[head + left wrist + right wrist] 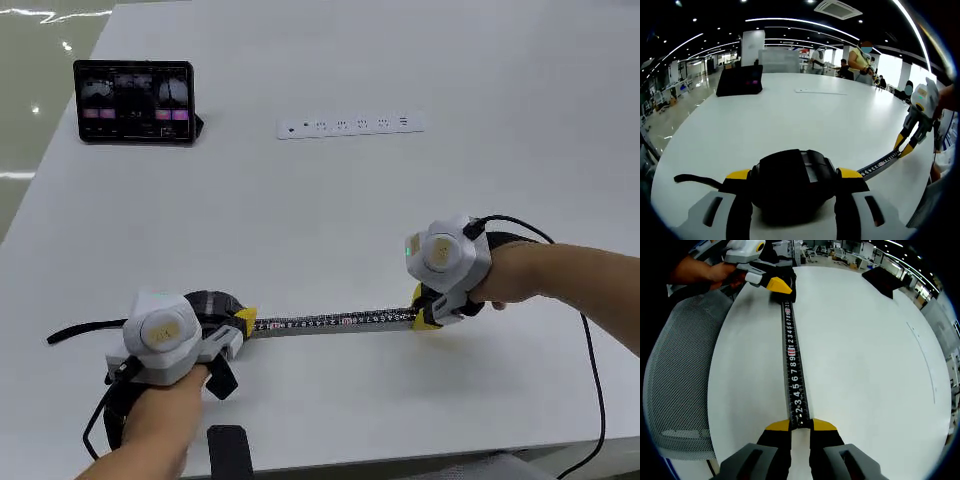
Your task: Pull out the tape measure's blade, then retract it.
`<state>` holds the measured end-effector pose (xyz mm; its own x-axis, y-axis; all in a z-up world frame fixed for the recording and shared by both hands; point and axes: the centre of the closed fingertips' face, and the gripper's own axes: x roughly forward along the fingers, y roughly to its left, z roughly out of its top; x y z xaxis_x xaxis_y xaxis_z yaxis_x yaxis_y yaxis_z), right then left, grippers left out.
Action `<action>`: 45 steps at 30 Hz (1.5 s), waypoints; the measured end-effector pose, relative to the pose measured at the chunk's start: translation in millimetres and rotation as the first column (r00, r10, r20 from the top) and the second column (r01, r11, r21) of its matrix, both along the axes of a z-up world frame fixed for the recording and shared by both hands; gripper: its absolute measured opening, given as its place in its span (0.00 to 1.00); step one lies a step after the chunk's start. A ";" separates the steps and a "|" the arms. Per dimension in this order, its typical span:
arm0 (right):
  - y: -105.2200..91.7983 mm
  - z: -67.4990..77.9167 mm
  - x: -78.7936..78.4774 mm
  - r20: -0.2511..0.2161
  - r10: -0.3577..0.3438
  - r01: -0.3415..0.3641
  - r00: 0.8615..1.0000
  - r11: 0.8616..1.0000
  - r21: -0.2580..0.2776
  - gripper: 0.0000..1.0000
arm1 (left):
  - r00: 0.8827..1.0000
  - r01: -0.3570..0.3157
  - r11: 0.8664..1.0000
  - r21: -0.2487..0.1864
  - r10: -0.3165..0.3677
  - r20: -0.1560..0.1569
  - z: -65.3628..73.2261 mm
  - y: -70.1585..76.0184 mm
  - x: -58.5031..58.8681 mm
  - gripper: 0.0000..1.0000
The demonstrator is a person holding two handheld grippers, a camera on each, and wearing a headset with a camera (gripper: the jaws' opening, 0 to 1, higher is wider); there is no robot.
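The tape measure, a black case, lies on the white table near its front edge, at the lower left in the head view, with a black strap trailing from it to the left. Its blade is drawn out flat along the tabletop to the right, numbers up. The left gripper has its yellow-tipped jaws spread wide around the case, one pressed to each side. The right gripper has its jaws closed almost together on the blade's free end. Both hands come in low from the front edge, the left wrist straight behind the case, the right forearm reaching in from the right with a black cable looping beside it. Nothing lies along the blade's path. Well beyond it stand a propped tablet at the far left and a white power strip lying flat near the middle. A grey mesh chair sits beside the table edge.
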<state>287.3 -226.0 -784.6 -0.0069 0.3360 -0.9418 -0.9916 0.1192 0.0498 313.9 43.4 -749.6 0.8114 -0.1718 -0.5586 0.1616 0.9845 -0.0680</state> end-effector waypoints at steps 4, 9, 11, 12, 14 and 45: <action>0.8 0.6 -0.9 -0.002 -0.014 0.014 1.000 1.000 0.001 0.09 | 1.000 0.002 1.000 -0.006 -0.003 -0.022 -0.7 -0.5 -0.1 0.62; 1.8 0.9 -0.7 -0.008 -0.029 0.029 1.000 1.000 -0.009 0.09 | 0.999 0.011 1.000 -0.011 -0.011 -0.040 -2.0 -1.1 -1.1 0.62; 1.7 0.8 -0.6 -0.012 -0.034 0.033 0.999 0.999 -0.007 0.09 | 0.999 0.011 1.000 -0.012 -0.011 -0.040 -2.1 -1.4 -1.3 0.62; 1.7 0.7 -0.7 -0.012 -0.034 0.034 0.999 0.999 -0.007 0.09 | 0.999 0.010 1.000 -0.011 -0.010 -0.040 -2.2 -1.6 -1.4 0.62; 2.0 0.6 -1.0 -0.011 -0.036 0.035 0.999 0.999 -0.007 0.09 | 0.999 0.008 1.000 -0.013 -0.008 -0.044 -2.4 -1.3 -1.3 0.62; 10.6 0.0 -2.1 -0.030 -0.066 0.065 0.997 0.997 -0.035 0.10 | 0.998 0.011 1.000 -0.023 -0.012 -0.067 -3.7 -0.2 -0.6 0.63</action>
